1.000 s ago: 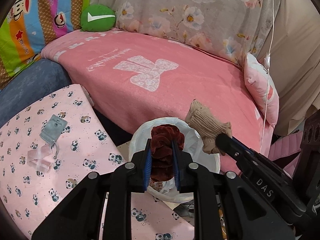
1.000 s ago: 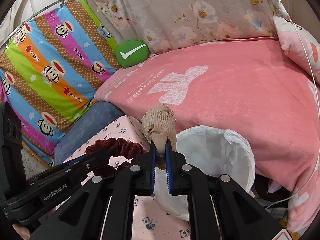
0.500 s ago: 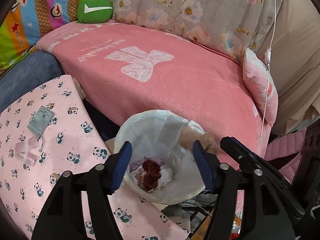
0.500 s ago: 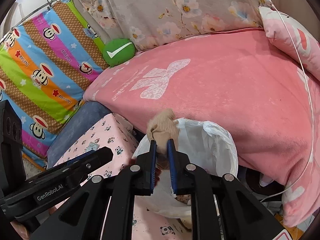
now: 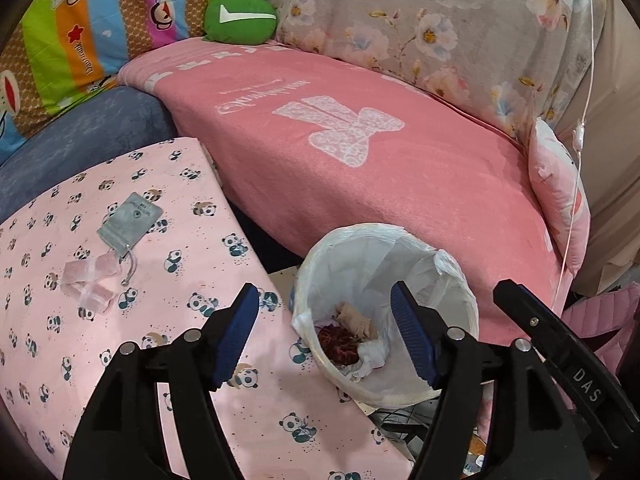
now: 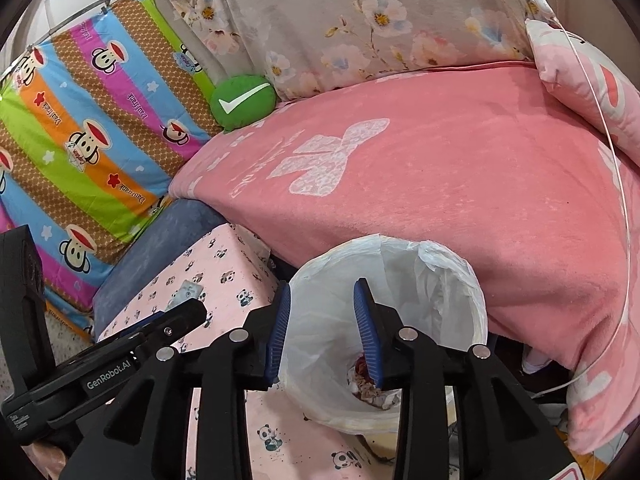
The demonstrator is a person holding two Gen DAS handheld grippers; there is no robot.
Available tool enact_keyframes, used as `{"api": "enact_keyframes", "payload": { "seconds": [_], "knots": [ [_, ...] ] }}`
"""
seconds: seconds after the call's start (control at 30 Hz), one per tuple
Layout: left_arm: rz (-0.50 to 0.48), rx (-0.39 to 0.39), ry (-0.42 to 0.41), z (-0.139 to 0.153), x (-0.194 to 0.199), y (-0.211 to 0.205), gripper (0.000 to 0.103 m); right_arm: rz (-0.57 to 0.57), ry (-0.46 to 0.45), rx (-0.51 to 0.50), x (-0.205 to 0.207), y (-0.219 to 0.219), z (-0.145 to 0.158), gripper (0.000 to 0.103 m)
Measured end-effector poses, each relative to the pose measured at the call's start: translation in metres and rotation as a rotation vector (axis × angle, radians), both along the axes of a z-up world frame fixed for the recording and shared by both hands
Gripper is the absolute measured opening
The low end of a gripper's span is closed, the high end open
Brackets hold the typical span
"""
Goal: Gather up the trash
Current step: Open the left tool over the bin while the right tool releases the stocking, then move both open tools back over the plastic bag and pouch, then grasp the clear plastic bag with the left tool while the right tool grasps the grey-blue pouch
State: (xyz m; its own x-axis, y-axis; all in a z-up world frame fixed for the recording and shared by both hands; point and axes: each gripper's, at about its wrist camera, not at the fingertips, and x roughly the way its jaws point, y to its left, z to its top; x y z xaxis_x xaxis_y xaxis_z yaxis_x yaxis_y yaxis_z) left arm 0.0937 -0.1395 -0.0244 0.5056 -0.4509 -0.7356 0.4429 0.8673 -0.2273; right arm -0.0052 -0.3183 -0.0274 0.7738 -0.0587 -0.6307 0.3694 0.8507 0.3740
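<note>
Below the right tongs point(image 6: 322, 320) stands a white-lined trash bin point(image 6: 472, 300), its mouth directly under their spread blue pads; the jaws have just been opening and nothing is between them. At the bottom of the bin, past the right pad, a little of the dropped trash shows.

Ahead of the left tongs point(image 5: 320, 330) the same trash bin point(image 5: 460, 280) sits slightly to the right of the gap between the pads. These jaws stand wide apart, having opened within the last moment, and they too are empty. Inside the bin lie a dark red scrunchie point(image 5: 338, 342) and a beige sock point(image 5: 354, 318), touching each other on crumpled white paper.

Left of the left tongs, on the panda-print desk point(image 5: 180, 360), rest a small grey pouch point(image 5: 130, 220) and, just beside it, a clear plastic wrapper point(image 5: 90, 286). Beyond the bin spreads a pink blanket point(image 5: 360, 168) on a sofa, with a green cushion point(image 5: 240, 18) at its far left end and a pink pillow point(image 5: 560, 200) at its right.
</note>
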Motion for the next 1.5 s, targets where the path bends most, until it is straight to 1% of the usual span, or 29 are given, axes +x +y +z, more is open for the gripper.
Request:
{"api": "enact_keyframes", "payload": {
  "seconds": [0.23,0.53,0.7,0.77,0.8,0.83,0.97,1.1,1.2,1.33,1.5],
  "knots": [
    [0.1,0.002,0.021,-0.01,0.016,0.043,0.066,0.046,0.013,-0.009,0.013,0.02,-0.001,0.035],
    [0.213,0.003,0.05,-0.026,0.035,0.105,0.067,0.136,0.045,-0.038,0.042,0.067,-0.005,0.035],
    [0.262,0.021,0.05,-0.033,0.043,0.137,0.067,0.194,0.069,-0.05,0.065,0.101,-0.011,0.036],
    [0.285,0.022,0.059,-0.037,0.048,0.15,0.071,0.222,0.078,-0.059,0.077,0.118,-0.014,0.041],
    [0.3,0.021,0.064,-0.039,0.05,0.157,0.074,0.232,0.081,-0.064,0.081,0.124,-0.015,0.042],
    [0.313,0.019,0.067,-0.042,0.052,0.164,0.074,0.244,0.086,-0.069,0.086,0.131,-0.017,0.043],
    [0.354,0.019,0.088,-0.052,0.063,0.19,0.075,0.305,0.11,-0.09,0.11,0.165,-0.025,0.043],
    [0.41,0.014,0.12,-0.064,0.076,0.217,0.081,0.346,0.129,-0.102,0.132,0.192,-0.033,0.043],
    [0.444,0.008,0.15,-0.074,0.087,0.233,0.081,0.382,0.144,-0.116,0.151,0.214,-0.042,0.043],
    [0.473,-0.001,0.184,-0.086,0.103,0.25,0.081,0.414,0.166,-0.125,0.174,0.236,-0.053,0.043],
    [0.476,-0.018,0.228,-0.1,0.122,0.254,0.081,0.454,0.19,-0.151,0.206,0.26,-0.069,0.043]
  ]
}}
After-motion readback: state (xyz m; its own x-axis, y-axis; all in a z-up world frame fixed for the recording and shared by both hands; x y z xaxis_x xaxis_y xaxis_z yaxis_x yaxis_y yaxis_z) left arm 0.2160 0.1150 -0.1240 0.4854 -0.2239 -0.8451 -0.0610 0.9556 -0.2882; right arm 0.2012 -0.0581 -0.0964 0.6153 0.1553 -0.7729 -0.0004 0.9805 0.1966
